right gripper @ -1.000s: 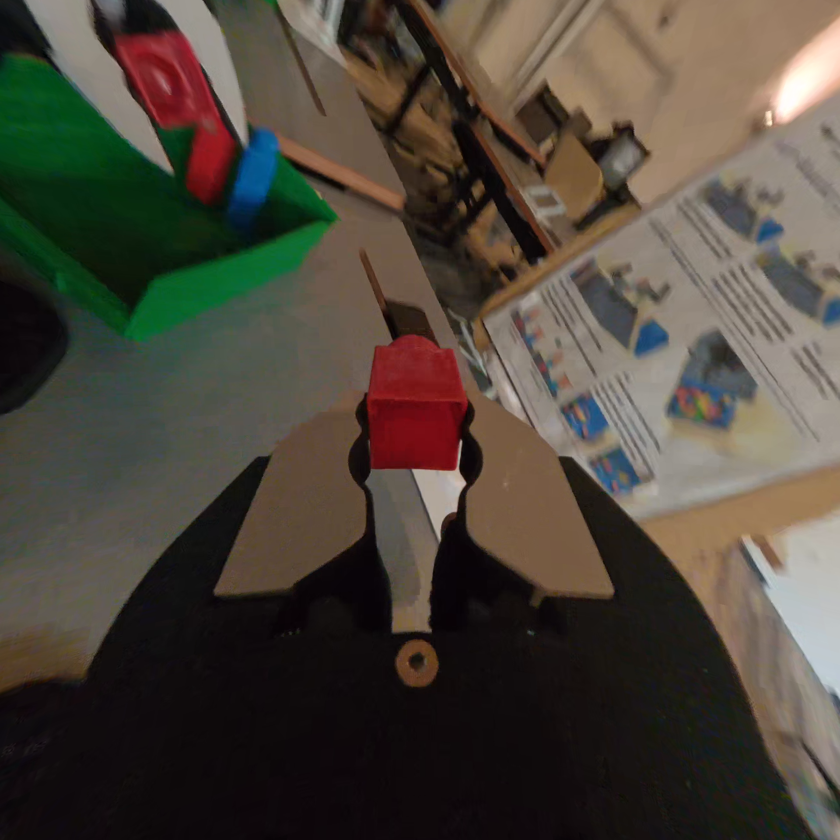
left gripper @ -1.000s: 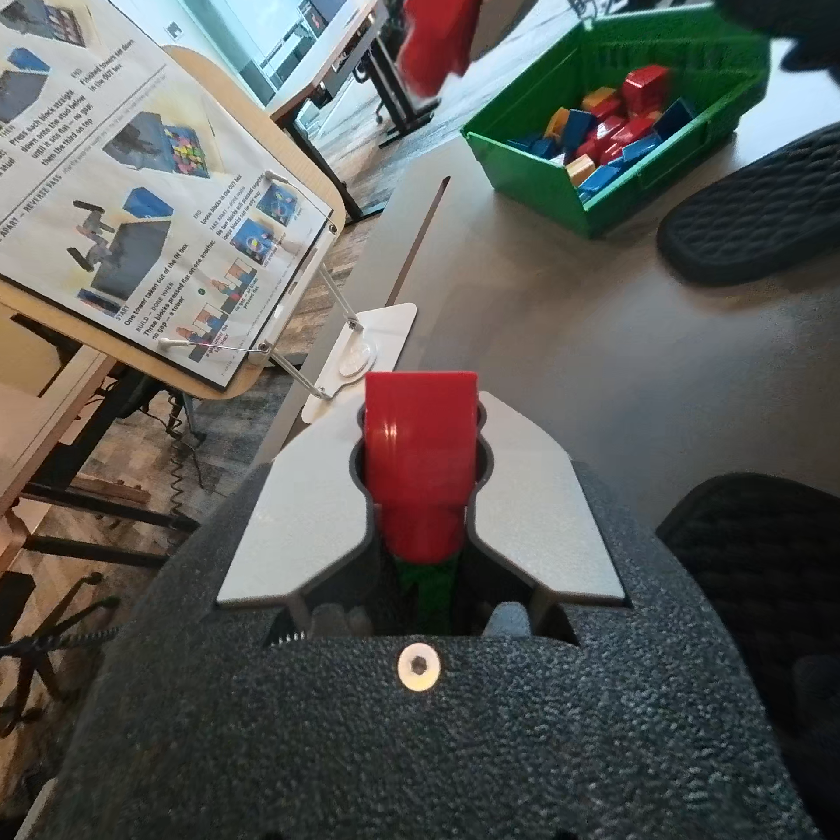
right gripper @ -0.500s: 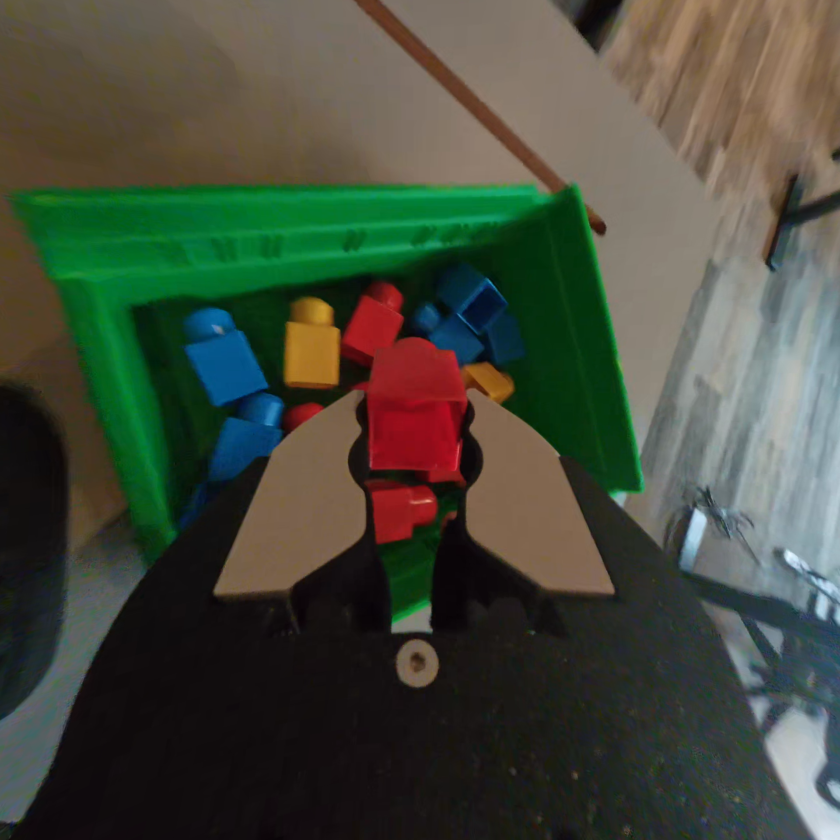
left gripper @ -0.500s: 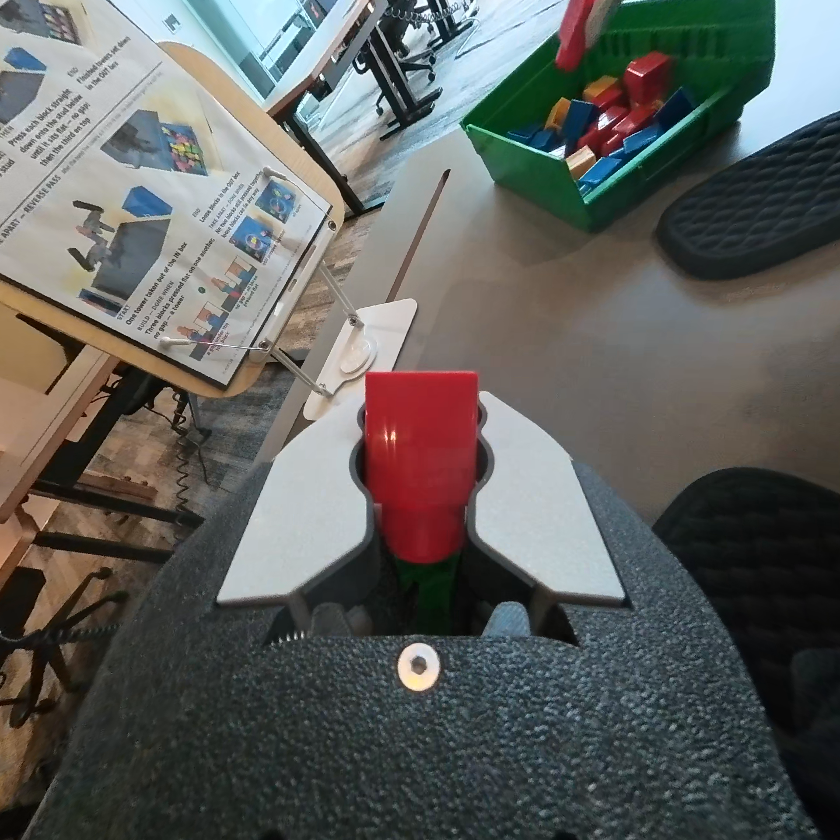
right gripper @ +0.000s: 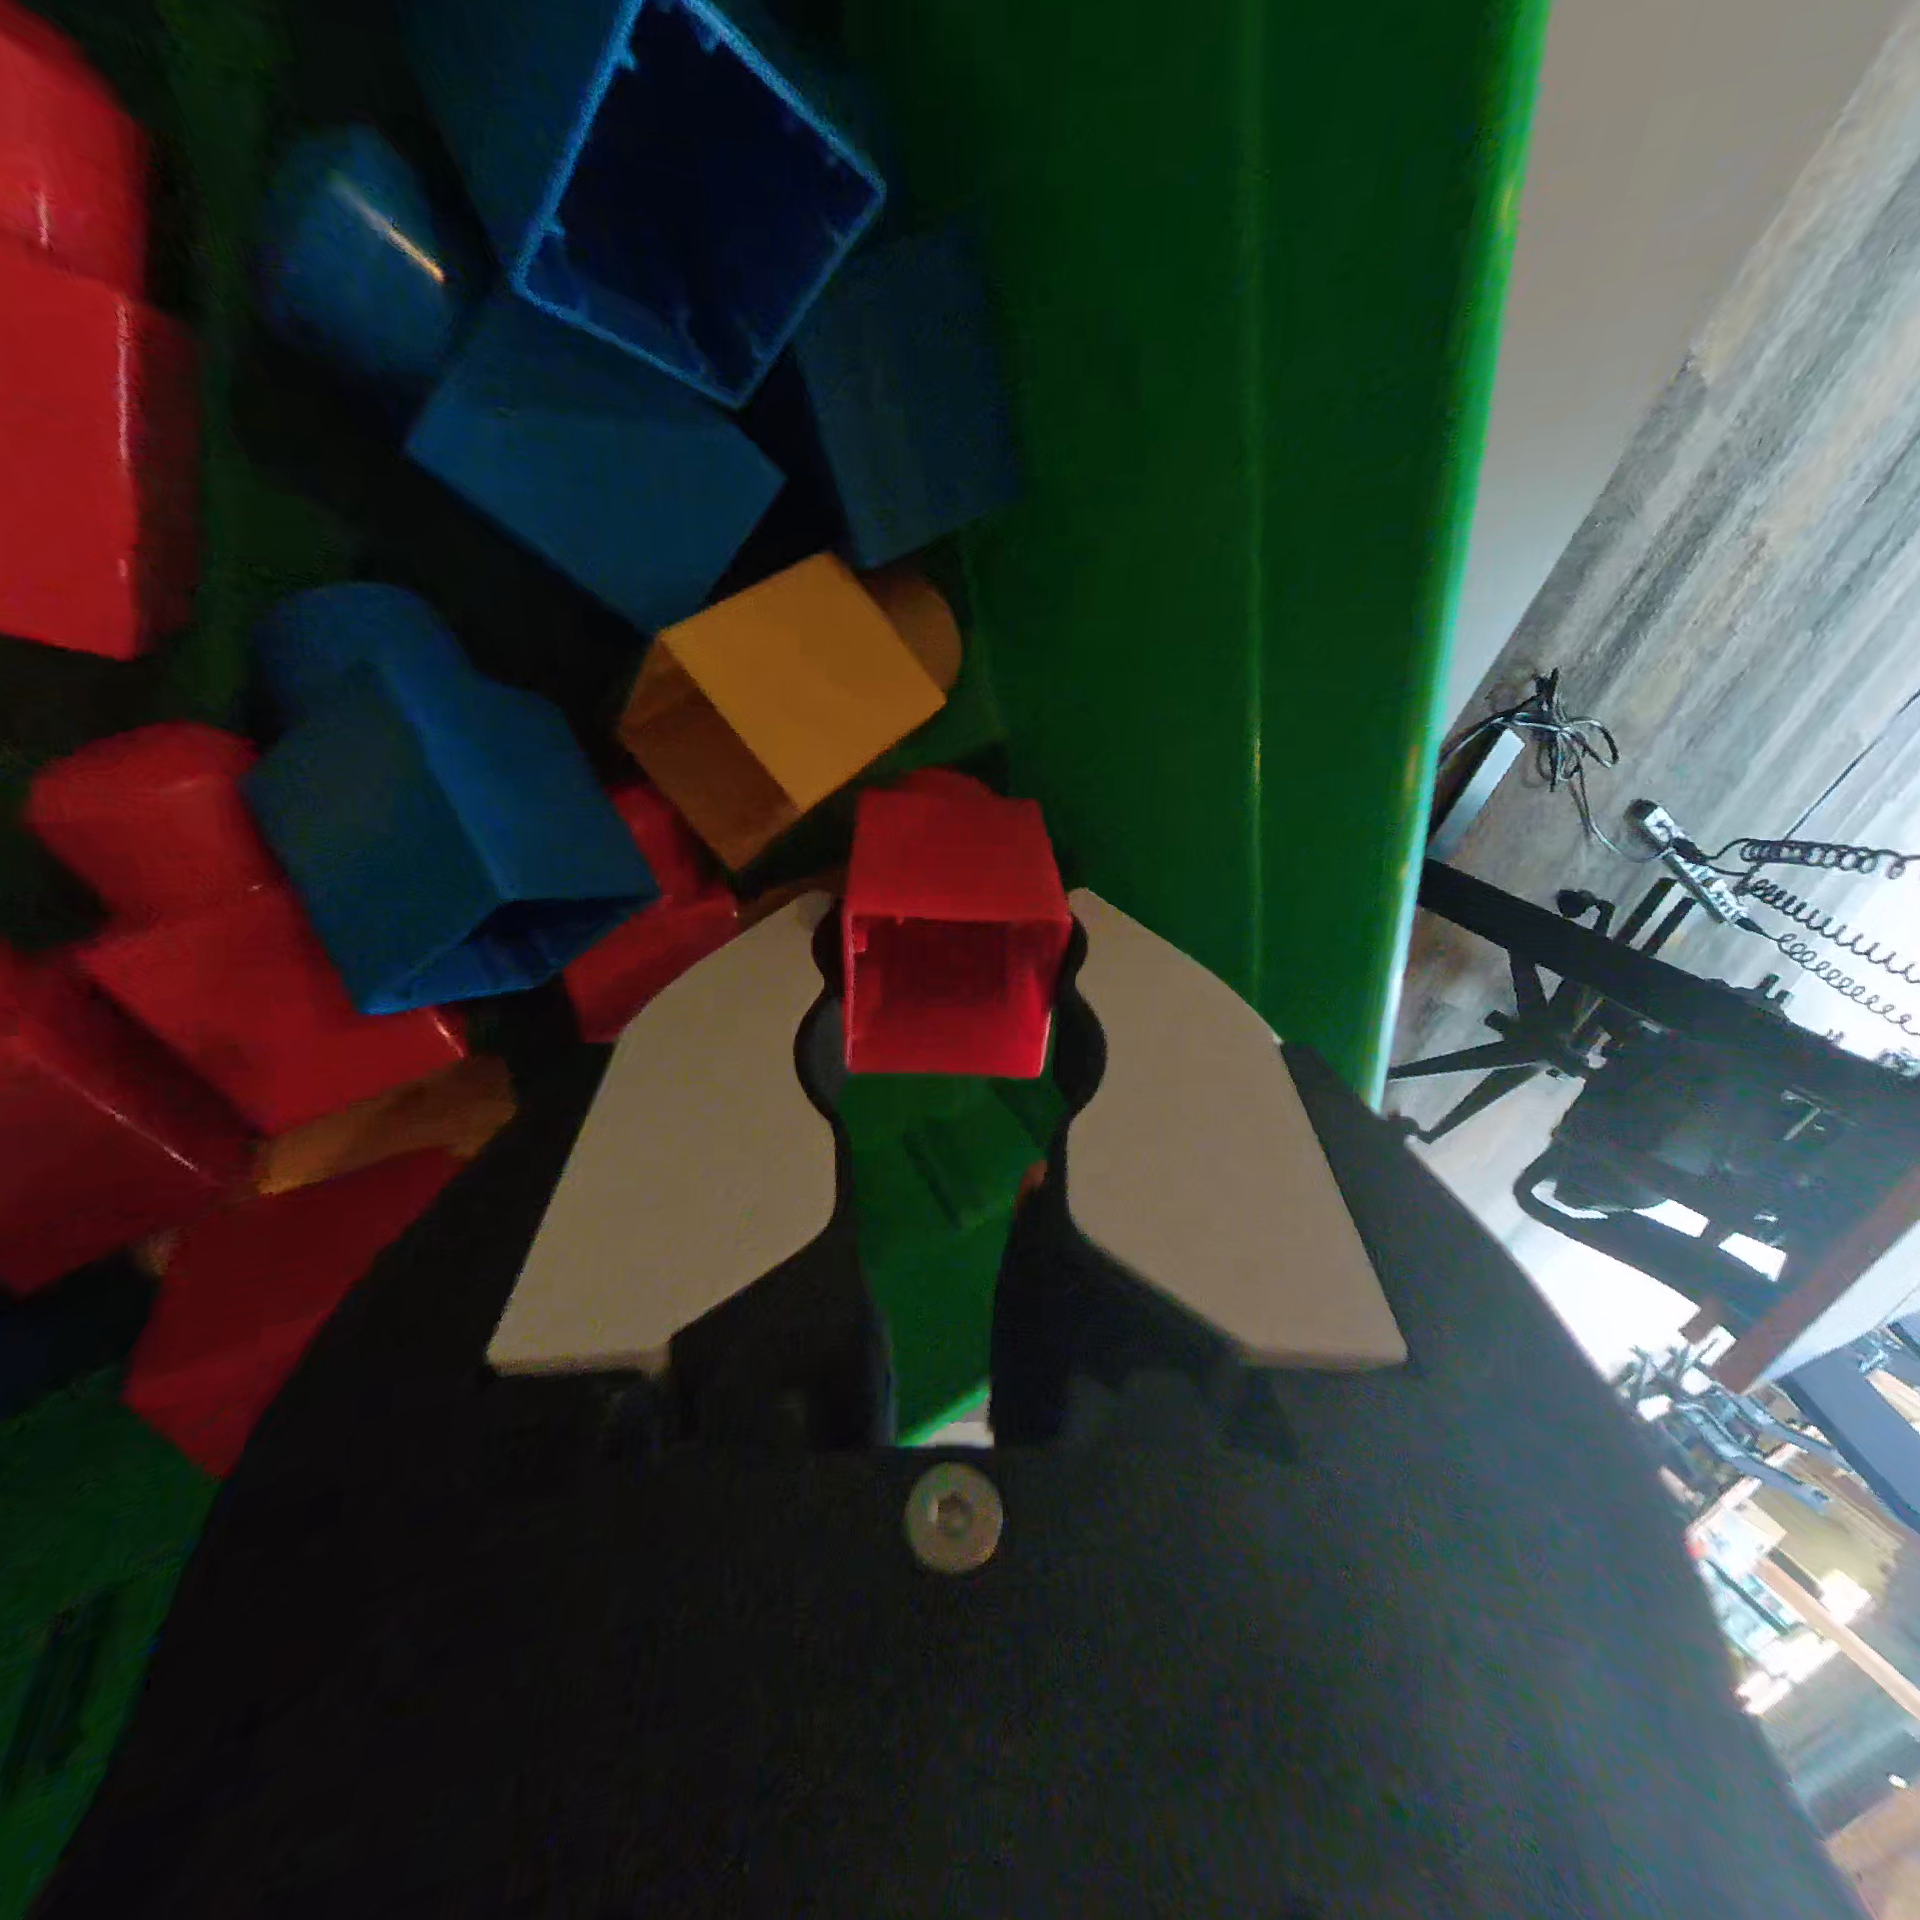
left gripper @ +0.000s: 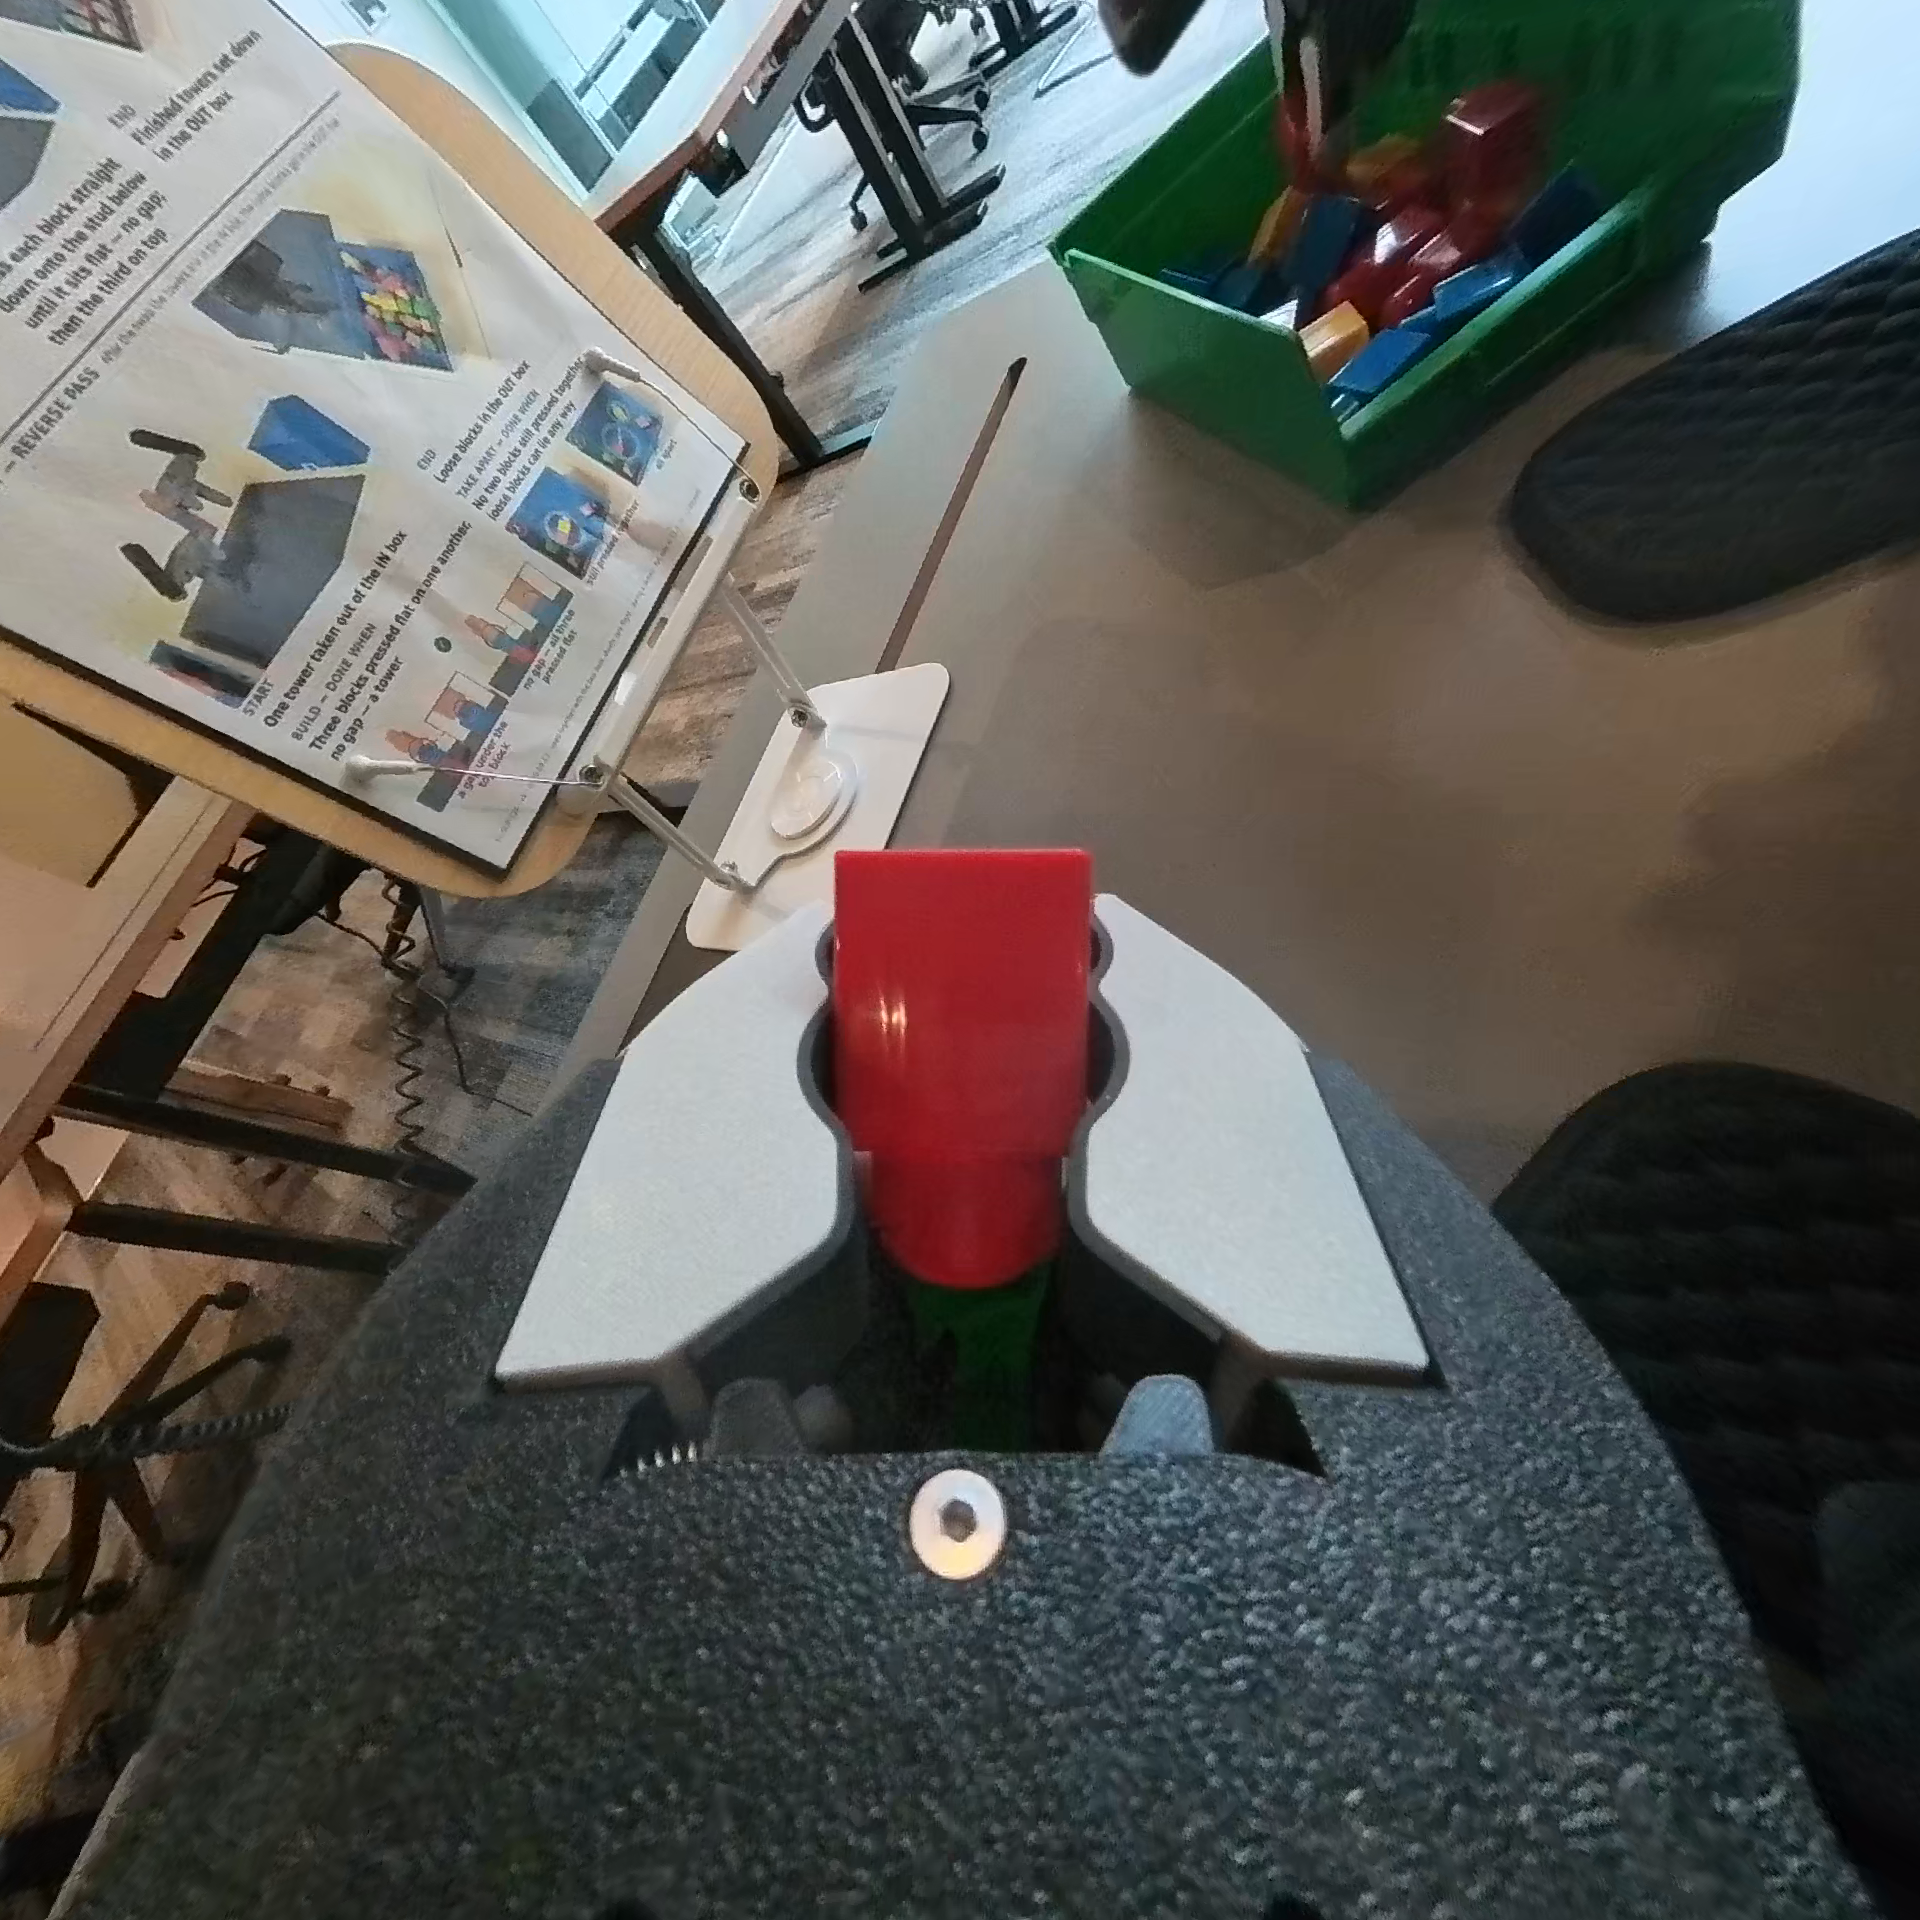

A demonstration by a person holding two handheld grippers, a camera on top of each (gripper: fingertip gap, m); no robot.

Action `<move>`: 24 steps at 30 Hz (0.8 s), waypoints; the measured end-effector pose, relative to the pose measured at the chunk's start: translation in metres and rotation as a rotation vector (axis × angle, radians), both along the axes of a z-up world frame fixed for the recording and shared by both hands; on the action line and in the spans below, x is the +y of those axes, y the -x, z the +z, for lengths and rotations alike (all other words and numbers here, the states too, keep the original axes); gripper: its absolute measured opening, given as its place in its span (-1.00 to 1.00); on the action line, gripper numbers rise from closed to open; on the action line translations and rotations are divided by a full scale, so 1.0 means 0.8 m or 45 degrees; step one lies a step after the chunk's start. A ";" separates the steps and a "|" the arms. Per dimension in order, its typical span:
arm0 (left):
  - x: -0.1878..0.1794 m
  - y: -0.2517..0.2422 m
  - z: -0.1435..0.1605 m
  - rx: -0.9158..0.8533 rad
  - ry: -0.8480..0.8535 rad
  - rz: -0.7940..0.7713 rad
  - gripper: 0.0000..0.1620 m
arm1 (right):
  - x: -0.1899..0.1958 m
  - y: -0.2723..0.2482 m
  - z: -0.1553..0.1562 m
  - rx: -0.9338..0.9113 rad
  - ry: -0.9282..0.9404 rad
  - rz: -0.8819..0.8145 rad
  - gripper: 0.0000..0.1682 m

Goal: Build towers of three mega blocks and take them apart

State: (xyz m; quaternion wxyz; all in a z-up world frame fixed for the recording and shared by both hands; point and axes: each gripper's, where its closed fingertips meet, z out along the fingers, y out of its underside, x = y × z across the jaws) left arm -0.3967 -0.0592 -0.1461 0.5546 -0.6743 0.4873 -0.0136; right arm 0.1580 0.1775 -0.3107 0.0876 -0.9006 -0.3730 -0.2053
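A: What sits at the far left?

B: An instruction sheet (left gripper: 343, 436) on a tilted wooden board, held by a white stand (left gripper: 821, 800) at the left edge of the grey desk (left gripper: 1299, 831).

A: And the left claw (left gripper: 961, 1023)?

B: It is clamped on a red mega block (left gripper: 961, 997), pinched between its grey fingers (left gripper: 717, 1122); the block's stud points back toward the camera, over something green that I cannot make out. It hangs above the near desk.

A: Further right?

B: The green bin (left gripper: 1247, 343) stands far right on the desk, with a black mat (left gripper: 1714, 447) just beside it.

A: The right claw (right gripper: 951, 977)?

B: It is down inside that bin (right gripper: 1247, 416), near its right wall, gripping a small red block (right gripper: 951, 935), hollow end toward the camera. To its left lie loose blocks: a yellow block (right gripper: 800, 686) just beyond, a blue block (right gripper: 447, 800), more red ones.
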 end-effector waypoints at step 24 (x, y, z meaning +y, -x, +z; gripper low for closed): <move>0.002 -0.030 -0.002 0.010 0.018 -0.117 -0.50 | -0.320 0.626 0.275 1.494 -0.478 1.977 -0.32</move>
